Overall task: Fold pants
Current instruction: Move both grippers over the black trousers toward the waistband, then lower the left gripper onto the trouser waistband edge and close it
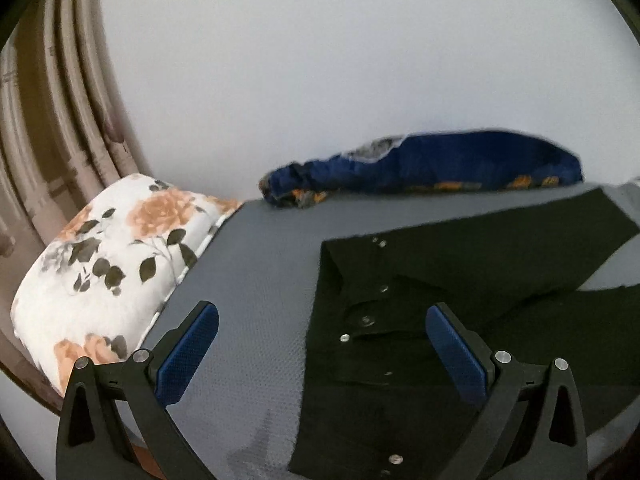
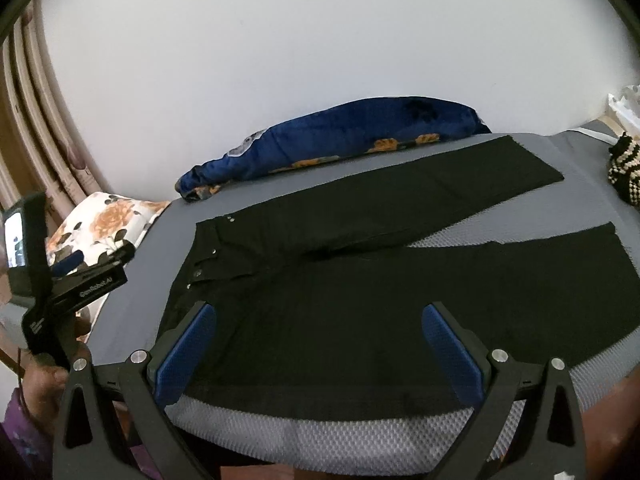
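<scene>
The pants point(image 2: 360, 280) are lying flat and unfolded on the grey mattress point(image 2: 320, 436), filling the centre of the right view. The waist is pointing toward 9 o'clock; the two legs are spreading apart toward 2 and 3 o'clock, with a wedge of mattress showing between them. In the left view the waist, with its metal studs, is sitting at about 4 o'clock.

The right gripper point(image 2: 320, 352) is hovering above the near leg, its fingers wide apart and holding nothing. The left gripper point(image 1: 322, 354) is hovering by the waist edge, likewise spread and empty; whether either is touching the cloth cannot be told.

Judged from this layout, no fold is yet made: bringing one leg over the other and then doubling the length both appear to be remaining.

Beyond the pants, a blue quilt point(image 2: 340, 140) is lying along the wall at 12 o'clock, a floral pillow point(image 1: 104, 264) at 9 o'clock in the left view, and a striped knit item point(image 2: 624, 168) at 3 o'clock.
</scene>
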Demonstrator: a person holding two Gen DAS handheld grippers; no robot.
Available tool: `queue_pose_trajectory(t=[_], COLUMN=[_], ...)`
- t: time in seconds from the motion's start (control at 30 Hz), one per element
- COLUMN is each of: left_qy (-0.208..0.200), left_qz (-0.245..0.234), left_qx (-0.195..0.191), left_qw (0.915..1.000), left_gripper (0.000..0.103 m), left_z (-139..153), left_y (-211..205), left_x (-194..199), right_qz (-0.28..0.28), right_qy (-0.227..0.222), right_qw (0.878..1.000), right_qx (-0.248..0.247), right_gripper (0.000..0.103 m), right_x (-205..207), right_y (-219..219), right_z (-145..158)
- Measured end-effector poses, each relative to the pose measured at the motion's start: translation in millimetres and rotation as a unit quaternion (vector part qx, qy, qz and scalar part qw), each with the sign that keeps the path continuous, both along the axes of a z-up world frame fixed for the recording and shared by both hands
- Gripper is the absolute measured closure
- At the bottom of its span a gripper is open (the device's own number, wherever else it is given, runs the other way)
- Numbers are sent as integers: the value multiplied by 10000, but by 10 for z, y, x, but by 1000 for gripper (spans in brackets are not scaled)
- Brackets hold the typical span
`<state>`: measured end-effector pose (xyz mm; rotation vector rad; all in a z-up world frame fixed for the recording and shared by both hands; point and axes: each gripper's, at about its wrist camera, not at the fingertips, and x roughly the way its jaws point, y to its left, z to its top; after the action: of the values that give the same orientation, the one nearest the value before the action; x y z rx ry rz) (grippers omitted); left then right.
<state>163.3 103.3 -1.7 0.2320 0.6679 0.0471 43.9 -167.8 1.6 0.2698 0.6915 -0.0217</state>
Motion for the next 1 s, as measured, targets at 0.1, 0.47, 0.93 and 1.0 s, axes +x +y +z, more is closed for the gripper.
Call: queue_pose_trajectory(t=[0.1,0.47,0.93,1.0], left_qy=[225,916,1288,1442], left_qz=[-19,-499,-775,-914], left_qx=[29,-276,-157,-392], left_qw=[9997,9942,9885,9845], left_gripper=[0,0,0,0], left_z=[-117,-477,-835,-890], left_y=[48,288,500,533], left_x=[175,932,1941,2093], right_qz=[49,123,231,246], right_qy=[-24,312,602,617], right_qw=[9999,9994,9979,9978], right_qx=[-109,-92,-42,-33], right_gripper=[0,0,0,0], right_x=[83,433,841,901], right_y=[1,-35,-1,6], right_z=[-11,-243,-477,-481])
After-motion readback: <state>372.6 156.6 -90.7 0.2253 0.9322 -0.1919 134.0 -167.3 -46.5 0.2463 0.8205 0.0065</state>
